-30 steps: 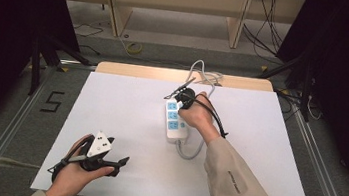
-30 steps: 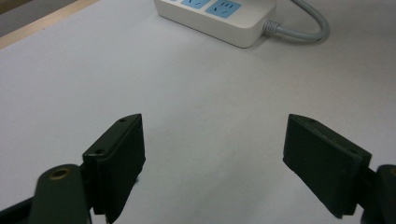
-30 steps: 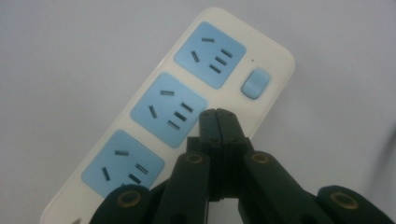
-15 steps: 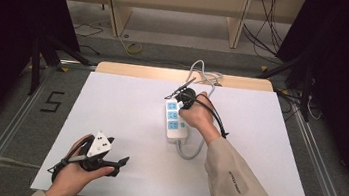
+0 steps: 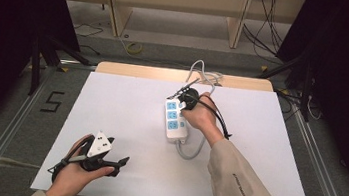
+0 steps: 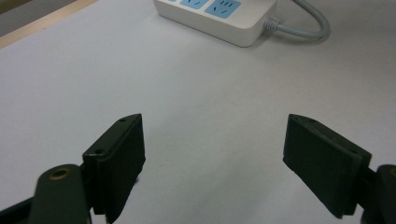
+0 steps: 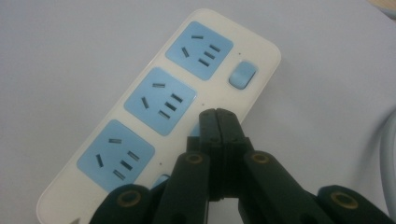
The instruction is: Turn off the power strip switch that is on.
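A white power strip (image 5: 175,119) with blue sockets (image 7: 160,100) lies mid-table on the white sheet, its grey cord (image 5: 191,151) looping off its near end. My right gripper (image 7: 217,114) is shut, jaws pressed together with nothing between them, and its tip sits over the strip's edge where the middle blue switch lies; whether it touches, I cannot tell. The far switch (image 7: 243,74) shows beside the far socket. In the high view the right gripper (image 5: 186,98) is at the strip's far end. My left gripper (image 6: 212,154) stands open over bare sheet at the near left (image 5: 113,163), the strip (image 6: 219,16) ahead of it.
A white cable bundle (image 5: 204,76) lies at the table's far edge. Shelf legs and loose cables (image 5: 269,44) stand on the floor beyond. The white sheet (image 5: 268,139) covers most of the tabletop, with a wooden strip (image 5: 135,70) along the back.
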{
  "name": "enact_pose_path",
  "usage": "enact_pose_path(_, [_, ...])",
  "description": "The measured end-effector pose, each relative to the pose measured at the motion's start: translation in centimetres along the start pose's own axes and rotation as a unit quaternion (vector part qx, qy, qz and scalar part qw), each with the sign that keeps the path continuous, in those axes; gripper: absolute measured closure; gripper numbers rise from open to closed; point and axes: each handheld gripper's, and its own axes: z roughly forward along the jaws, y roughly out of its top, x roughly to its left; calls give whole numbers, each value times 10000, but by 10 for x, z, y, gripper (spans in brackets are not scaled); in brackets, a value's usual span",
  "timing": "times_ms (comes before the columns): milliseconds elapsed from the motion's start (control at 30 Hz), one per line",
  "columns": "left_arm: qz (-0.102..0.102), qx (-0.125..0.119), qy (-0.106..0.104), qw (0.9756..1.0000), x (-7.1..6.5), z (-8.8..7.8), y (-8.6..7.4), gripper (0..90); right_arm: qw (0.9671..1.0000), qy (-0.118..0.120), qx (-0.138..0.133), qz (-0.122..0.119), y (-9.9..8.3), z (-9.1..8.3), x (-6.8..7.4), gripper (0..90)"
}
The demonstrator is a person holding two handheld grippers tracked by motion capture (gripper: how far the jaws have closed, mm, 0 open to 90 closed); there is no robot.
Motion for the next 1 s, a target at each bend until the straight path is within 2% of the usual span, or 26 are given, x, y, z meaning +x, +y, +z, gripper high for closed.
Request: enact_pose_path(1000, [-32,23,42,10000,1,0,-1,205,9986,116,-508,-50,-29,-32,-11,900])
